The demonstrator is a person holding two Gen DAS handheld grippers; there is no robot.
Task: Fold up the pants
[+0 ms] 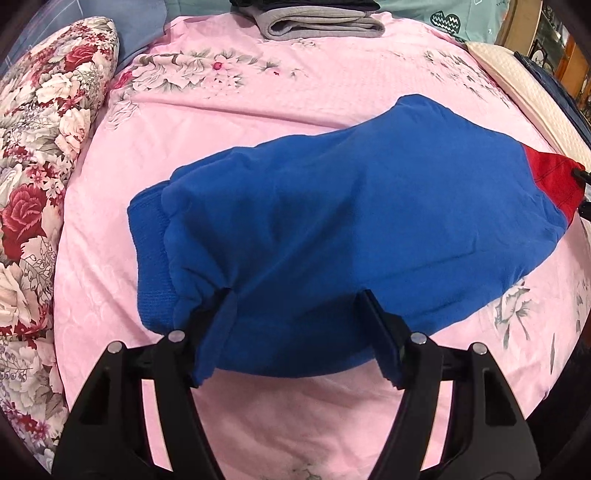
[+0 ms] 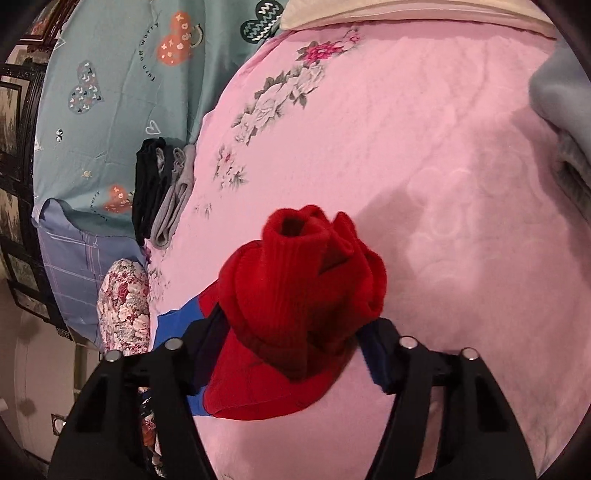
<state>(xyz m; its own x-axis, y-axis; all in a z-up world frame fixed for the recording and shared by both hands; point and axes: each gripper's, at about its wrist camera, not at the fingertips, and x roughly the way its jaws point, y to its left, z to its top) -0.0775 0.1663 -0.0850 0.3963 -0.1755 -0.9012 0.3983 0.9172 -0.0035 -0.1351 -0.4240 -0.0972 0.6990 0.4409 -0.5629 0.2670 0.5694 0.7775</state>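
On pink sheet [image 1: 258,110]: blue pants [image 1: 332,206], red cuffs [image 2: 306,273]. Left gripper [image 1: 295,314] spread wide, fabric draped over fingers. Right gripper [image 2: 288,332] spread wide, bunched cuffs between fingers. Grey stack [image 1: 317,24] behind.

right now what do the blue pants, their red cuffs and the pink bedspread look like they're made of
Blue pants: soft matte knit, probably fleece or cotton jersey; no sheen, rounded folds, ribbed blue band at one edge.
Red cuffs: thick ribbed knit; vertical ribs show, fuzzy edges.
Pink bedspread: smooth woven cloth, likely cotton, with a printed floral pattern, a faint tone-on-tone figure and a slight sheen.
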